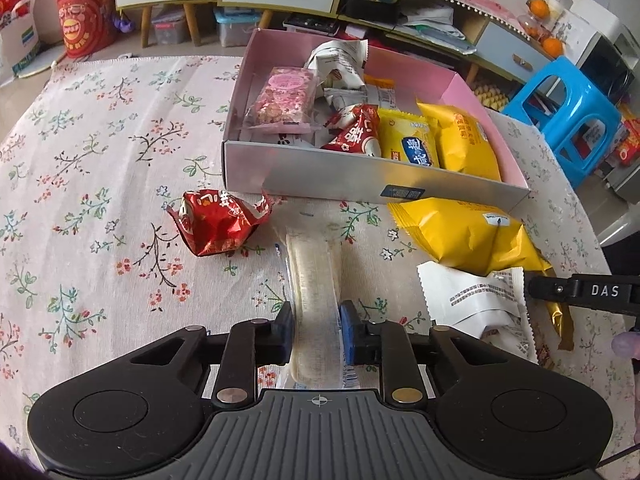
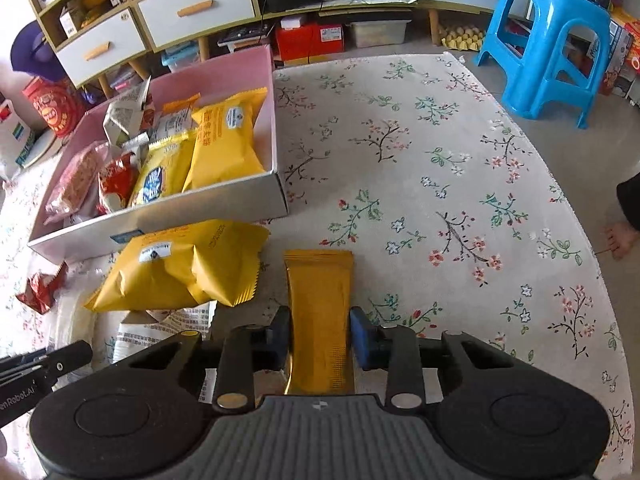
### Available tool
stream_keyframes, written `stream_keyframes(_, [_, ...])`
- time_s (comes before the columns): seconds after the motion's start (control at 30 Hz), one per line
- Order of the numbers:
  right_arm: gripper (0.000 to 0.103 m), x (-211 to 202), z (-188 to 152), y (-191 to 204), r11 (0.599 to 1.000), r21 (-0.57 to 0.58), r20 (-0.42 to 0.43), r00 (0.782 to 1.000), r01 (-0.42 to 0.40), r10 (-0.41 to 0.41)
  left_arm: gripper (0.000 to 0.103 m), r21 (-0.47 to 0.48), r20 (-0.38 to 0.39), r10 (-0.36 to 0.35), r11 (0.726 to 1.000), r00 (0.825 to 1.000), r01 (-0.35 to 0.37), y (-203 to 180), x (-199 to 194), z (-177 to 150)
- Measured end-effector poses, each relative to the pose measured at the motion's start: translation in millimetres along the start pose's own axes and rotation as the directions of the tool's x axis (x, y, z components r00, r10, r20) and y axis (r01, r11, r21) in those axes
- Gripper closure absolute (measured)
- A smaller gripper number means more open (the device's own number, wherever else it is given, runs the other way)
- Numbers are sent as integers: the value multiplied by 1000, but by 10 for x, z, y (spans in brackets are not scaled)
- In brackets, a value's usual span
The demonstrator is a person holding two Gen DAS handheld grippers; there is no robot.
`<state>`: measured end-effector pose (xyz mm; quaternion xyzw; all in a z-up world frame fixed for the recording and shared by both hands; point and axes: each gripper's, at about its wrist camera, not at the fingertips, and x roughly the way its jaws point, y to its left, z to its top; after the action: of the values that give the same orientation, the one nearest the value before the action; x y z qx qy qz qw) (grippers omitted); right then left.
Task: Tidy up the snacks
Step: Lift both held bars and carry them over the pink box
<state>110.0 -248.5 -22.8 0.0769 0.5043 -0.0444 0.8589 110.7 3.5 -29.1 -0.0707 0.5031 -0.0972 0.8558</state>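
My left gripper (image 1: 318, 330) is shut on a pale biscuit bar in clear wrap (image 1: 314, 272), which lies on the floral cloth pointing toward the box. In the right wrist view my right gripper (image 2: 321, 336) has both pads against a flat gold packet (image 2: 320, 300) lying on the cloth. The pink-lined silver box (image 1: 360, 178) (image 2: 180, 216) holds several snack packs. Loose in front of it lie a red foil snack (image 1: 218, 222) (image 2: 40, 288), a big yellow bag (image 1: 464, 236) (image 2: 180, 268) and a white packet (image 1: 472, 300) (image 2: 168, 328).
A blue plastic stool (image 1: 568, 120) (image 2: 548, 40) stands beyond the table's right edge. Low cabinets with drawers (image 2: 196, 8) and storage bins line the back. A person's bare foot (image 2: 620, 240) shows on the floor at the right. Bare cloth (image 2: 460, 180) spreads right of the box.
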Motion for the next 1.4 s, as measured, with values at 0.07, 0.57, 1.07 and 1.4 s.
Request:
stream_keyframes(0.07, [82, -38, 8, -35, 1000, 15, 7, 1000, -8, 8, 84, -4, 1, -7, 1000, 1000, 7, 8, -25, 2])
stream_keyframes(0.57, [82, -277, 26, -50, 998, 15, 54, 997, -56, 55, 85, -3, 19, -48, 999, 999, 48, 29, -235, -5])
stream_keyframes(1.07, [82, -459, 46, 228, 991, -21, 84, 988, -128, 130, 85, -19, 83, -99, 995, 992, 100, -12, -465, 126])
stream_keyframes(1.4, [82, -503, 285, 405, 975, 6, 126, 968, -221, 219, 85, -9, 158, -136, 990, 978, 139, -80, -434, 424])
